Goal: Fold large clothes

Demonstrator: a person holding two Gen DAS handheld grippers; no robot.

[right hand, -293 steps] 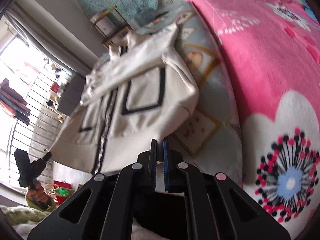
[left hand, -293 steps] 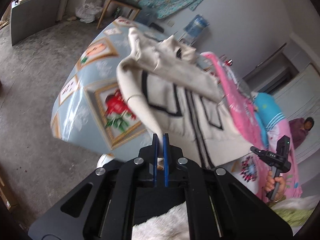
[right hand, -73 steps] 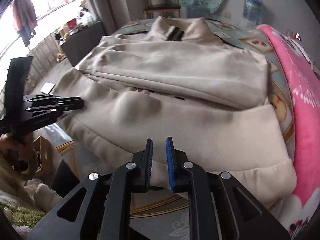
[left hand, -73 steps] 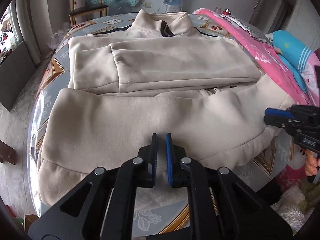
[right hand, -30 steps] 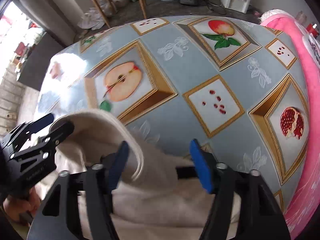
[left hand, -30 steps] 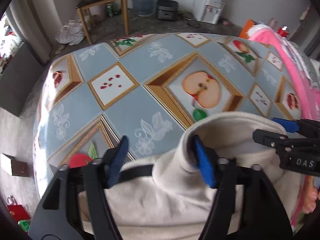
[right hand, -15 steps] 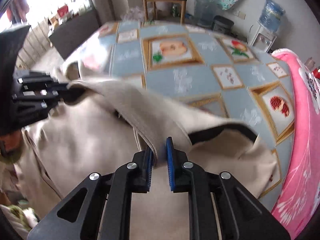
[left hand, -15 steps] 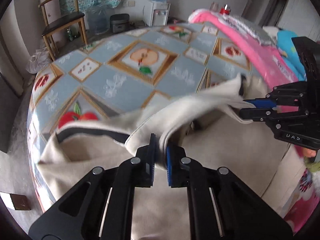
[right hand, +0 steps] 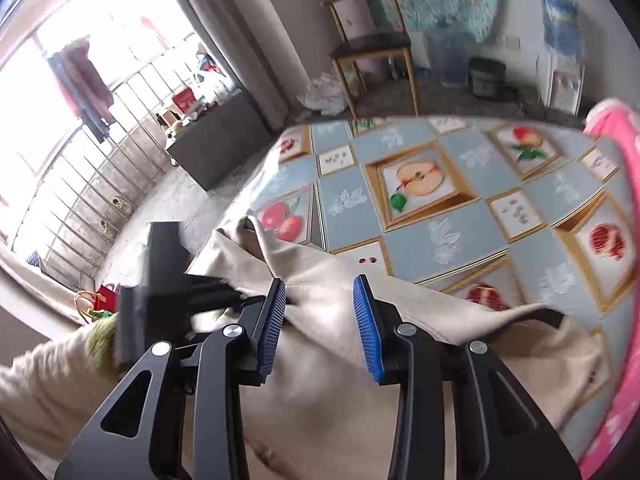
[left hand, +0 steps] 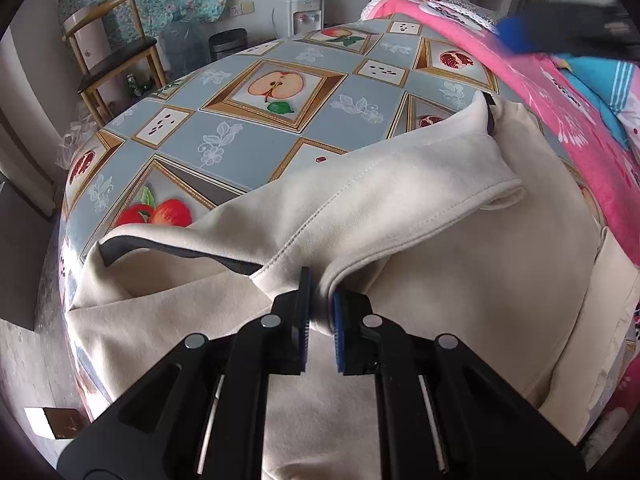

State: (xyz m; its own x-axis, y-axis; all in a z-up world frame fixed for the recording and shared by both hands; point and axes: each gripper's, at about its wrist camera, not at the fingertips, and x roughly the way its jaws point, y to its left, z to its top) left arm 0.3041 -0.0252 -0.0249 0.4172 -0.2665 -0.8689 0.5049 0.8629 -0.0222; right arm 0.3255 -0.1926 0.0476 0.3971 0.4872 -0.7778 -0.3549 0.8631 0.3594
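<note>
A cream jacket (left hand: 420, 248) with dark trim lies folded on the near part of a round table (left hand: 240, 136) covered in a fruit-pattern cloth. My left gripper (left hand: 319, 312) is shut on the jacket's folded-over collar edge. My right gripper (right hand: 322, 320) is open above the jacket (right hand: 360, 384), with nothing between its fingers. In the left wrist view the right gripper's blue fingertip (left hand: 516, 36) shows blurred at the upper right. In the right wrist view the left gripper (right hand: 168, 280) shows at the left, on the jacket's edge.
A pink flowered blanket (left hand: 560, 112) lies along the table's right side. A wooden chair (left hand: 116, 64), a water dispenser (left hand: 300, 4) and a dark bin (left hand: 228, 44) stand beyond the table. A dark cabinet (right hand: 216, 140) stands by the window railing.
My right gripper has opened and let go of the jacket edge, then lifted up and back. The folded part has settled onto the jacket. My left gripper still holds its edge.
</note>
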